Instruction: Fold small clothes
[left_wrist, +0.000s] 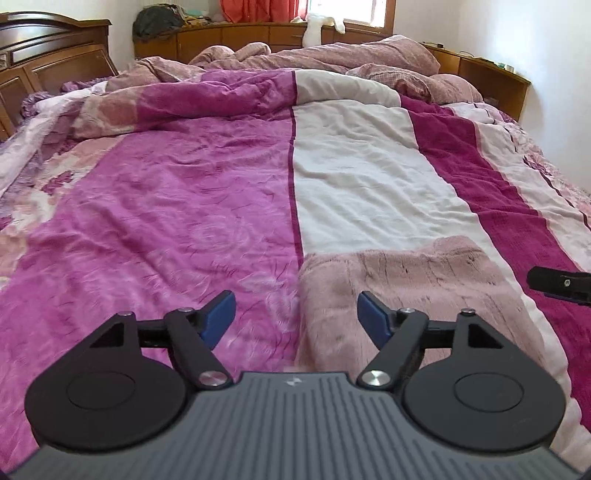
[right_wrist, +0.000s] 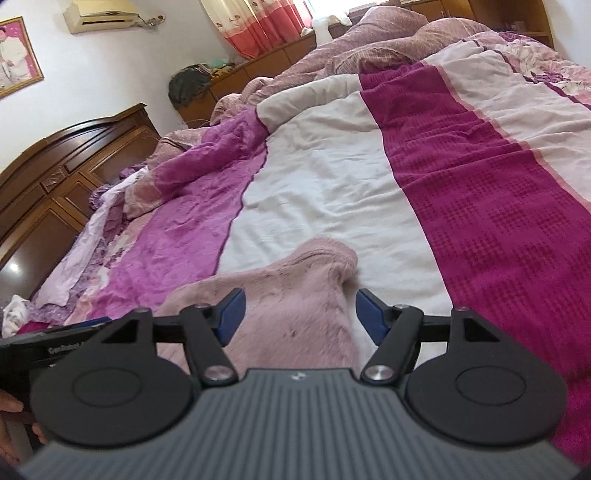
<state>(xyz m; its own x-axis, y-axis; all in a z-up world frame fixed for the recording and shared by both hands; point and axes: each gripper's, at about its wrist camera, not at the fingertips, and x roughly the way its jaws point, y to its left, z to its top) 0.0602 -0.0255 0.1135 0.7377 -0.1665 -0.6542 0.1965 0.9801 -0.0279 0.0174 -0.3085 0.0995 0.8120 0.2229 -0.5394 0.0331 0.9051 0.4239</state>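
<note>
A pale pink fuzzy garment lies on the bed near its front edge, across the white stripe of the bedcover. In the right wrist view the garment reaches forward with a rounded end. My left gripper is open and empty, just above the garment's left edge. My right gripper is open and empty, with its jaws spread over the garment's right part. A fingertip of the right gripper shows at the right edge of the left wrist view. The left gripper's body shows at the left of the right wrist view.
The bed is covered by a striped quilt in purple, white and magenta. A rumpled pink duvet is heaped at the far end. A dark wooden headboard stands at the left, and wooden cabinets run along the back wall.
</note>
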